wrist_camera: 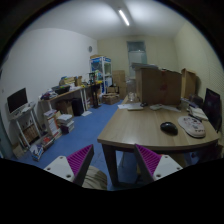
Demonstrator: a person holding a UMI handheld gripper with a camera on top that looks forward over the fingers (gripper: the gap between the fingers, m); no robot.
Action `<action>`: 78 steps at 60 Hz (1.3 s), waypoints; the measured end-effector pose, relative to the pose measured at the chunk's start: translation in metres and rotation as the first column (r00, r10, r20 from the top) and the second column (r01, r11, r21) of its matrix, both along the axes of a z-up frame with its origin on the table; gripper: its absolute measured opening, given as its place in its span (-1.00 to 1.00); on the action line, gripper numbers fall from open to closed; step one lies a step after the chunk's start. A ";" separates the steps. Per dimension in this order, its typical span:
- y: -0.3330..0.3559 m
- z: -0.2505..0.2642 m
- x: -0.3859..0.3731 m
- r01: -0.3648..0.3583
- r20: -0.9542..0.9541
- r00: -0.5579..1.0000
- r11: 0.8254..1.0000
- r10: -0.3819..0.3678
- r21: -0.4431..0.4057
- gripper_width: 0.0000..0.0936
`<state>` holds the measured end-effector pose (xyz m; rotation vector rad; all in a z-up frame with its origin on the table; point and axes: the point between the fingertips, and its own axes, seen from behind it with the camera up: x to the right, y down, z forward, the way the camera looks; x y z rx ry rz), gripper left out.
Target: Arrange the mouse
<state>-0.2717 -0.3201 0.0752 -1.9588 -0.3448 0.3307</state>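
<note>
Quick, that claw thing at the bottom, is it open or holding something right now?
Gripper: open, holding nothing; its fingers hang in the air, well short of the mouse on the wooden table.

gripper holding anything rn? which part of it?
Nothing held. The gripper is open, its fingers empty; the mouse lies on the table well beyond them.

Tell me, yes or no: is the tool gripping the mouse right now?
No: the mouse lies on the wooden table, well beyond the tool, whose fingers stand open with nothing between them.
</note>
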 end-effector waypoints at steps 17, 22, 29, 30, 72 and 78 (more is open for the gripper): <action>0.018 -0.001 0.065 0.077 0.037 0.996 0.997 -0.077 -0.001 0.78; 0.040 -0.005 0.104 0.137 0.051 0.989 0.991 -0.137 0.004 0.79; 0.088 -0.012 0.168 0.210 0.083 0.974 0.978 -0.210 0.014 0.78; 0.095 -0.013 0.177 0.217 0.090 0.972 0.976 -0.218 0.021 0.79; 0.282 -0.088 0.217 0.210 0.112 0.974 0.971 -0.197 -0.115 0.82; 0.293 -0.087 0.216 0.232 0.113 0.969 0.965 -0.218 -0.121 0.80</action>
